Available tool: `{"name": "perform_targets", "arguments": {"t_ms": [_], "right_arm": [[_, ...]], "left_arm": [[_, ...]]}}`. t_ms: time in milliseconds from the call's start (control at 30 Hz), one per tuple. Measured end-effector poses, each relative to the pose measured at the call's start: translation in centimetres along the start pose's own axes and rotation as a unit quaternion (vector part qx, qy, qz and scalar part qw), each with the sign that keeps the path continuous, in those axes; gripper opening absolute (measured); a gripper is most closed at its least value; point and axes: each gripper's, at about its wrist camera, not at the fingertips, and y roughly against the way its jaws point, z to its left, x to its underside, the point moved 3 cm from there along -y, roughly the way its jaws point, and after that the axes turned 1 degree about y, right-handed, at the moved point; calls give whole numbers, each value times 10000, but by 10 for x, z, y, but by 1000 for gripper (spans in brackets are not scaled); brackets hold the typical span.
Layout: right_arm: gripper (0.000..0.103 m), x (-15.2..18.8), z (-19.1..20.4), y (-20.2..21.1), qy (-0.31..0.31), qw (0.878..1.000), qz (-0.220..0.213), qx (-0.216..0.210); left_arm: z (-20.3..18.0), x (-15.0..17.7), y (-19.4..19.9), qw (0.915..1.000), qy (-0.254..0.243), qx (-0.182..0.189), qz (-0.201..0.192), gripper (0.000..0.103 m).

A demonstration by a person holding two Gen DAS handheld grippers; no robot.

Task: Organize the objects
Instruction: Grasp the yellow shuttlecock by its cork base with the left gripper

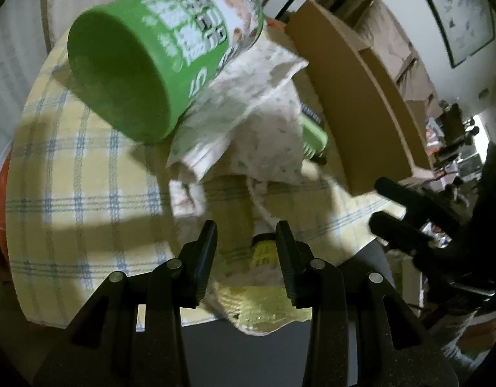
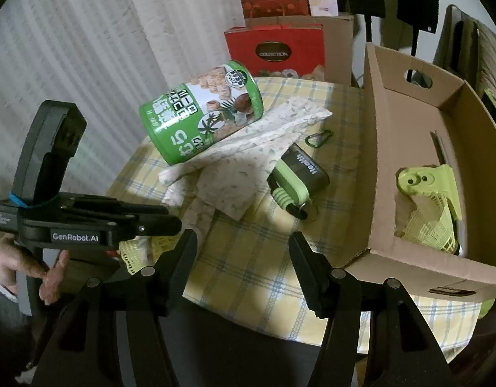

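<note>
Two sets of tongs, left point(image 1: 244, 254) and right point(image 2: 243, 258), both released and empty. Your green can point(image 2: 201, 111) lies tipped on the cloth point(image 2: 248, 158), near the cardboard box point(image 2: 393, 161). Next, probably straddle the can squarely.

Hidden and blurred parts

We see the green canister point(image 1: 151, 64) motion-blurred, its label unreadable; the patterned cloth point(image 2: 248, 158) hides part of the green-black device point(image 2: 296, 180).

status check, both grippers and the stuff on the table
Left hand-held gripper open over yellow mesh item. Right hand-held gripper open, empty. Green can tipped on cloth; cardboard box alongside.
</note>
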Motion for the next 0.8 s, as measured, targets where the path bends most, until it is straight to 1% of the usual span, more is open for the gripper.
{"name": "perform_targets", "arguments": {"t_ms": [67,300,400,533,733,800], "right_arm": [[61,0,1,0,12,10000,-6,-5],[61,2,-1,-4,-56,10000,37,-17],[61,2,1,-4,-36,10000,37,-31],[61,1,0,-4,-55,10000,23,-47],[61,1,-2,-2,-108,9999,-9,-47],[61,2,-5,-2,-149,9999,-16,-39]], "left_arm": [[-3,5,-1,9999,-89,87,109,34],[-26,16,2,9970,-669,-150,369,34],[-30,16,2,9949,-862,-285,450,34],[-34,16,-2,9937,-925,-277,573,37],[-34,17,-10,9920,-862,-103,916,40],[-36,18,-13,9905,-963,-161,972,42]]}}
